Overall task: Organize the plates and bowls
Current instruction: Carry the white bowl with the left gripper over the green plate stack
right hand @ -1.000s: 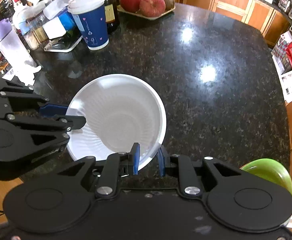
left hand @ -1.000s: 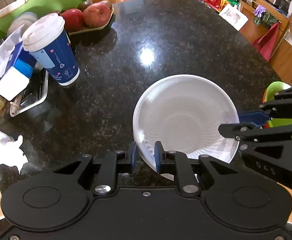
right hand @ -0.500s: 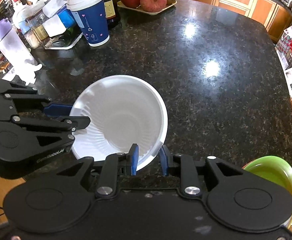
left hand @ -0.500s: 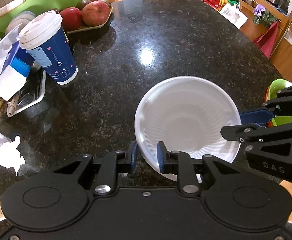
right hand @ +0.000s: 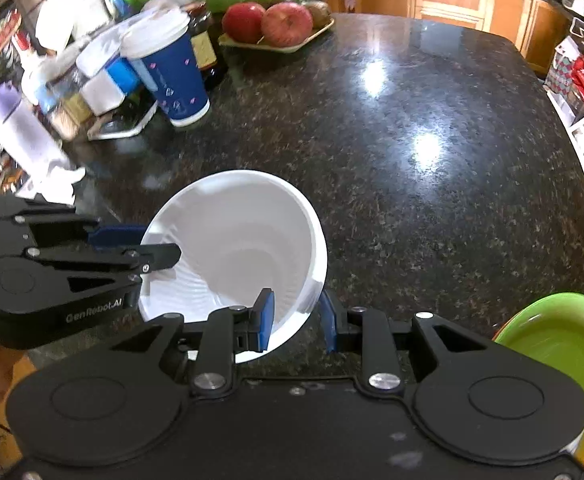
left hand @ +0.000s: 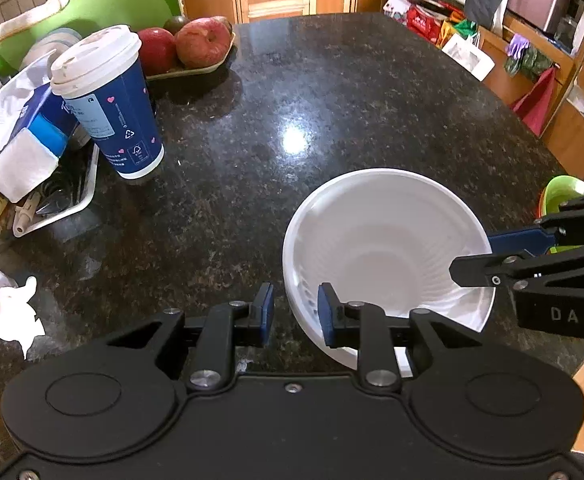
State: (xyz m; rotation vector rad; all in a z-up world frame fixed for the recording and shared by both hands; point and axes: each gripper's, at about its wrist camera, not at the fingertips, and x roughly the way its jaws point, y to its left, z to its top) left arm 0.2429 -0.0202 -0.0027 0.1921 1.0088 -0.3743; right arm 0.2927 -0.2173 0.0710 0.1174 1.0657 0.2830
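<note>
A white ribbed disposable bowl point(left hand: 388, 248) sits on the black granite counter point(left hand: 312, 92); it also shows in the right wrist view point(right hand: 239, 248). My left gripper point(left hand: 294, 310) straddles its near-left rim with a gap on both sides, one pad inside, one outside. My right gripper point(right hand: 296, 314) straddles the opposite rim the same way, not pinching it. Each gripper shows in the other's view. A green bowl point(right hand: 560, 344) sits at the counter's right edge.
A blue paper cup with white lid point(left hand: 107, 100) stands at left beside a tissue pack point(left hand: 23, 136) and a tray of utensils. A tray of apples point(left hand: 187, 46) is at the back. Crumpled tissue point(left hand: 9, 312) lies at left. The counter edge is near.
Both grippers have opened wider around the bowl's rim. Both views have pulled back a little and the bowl sits lower right in the left view.
</note>
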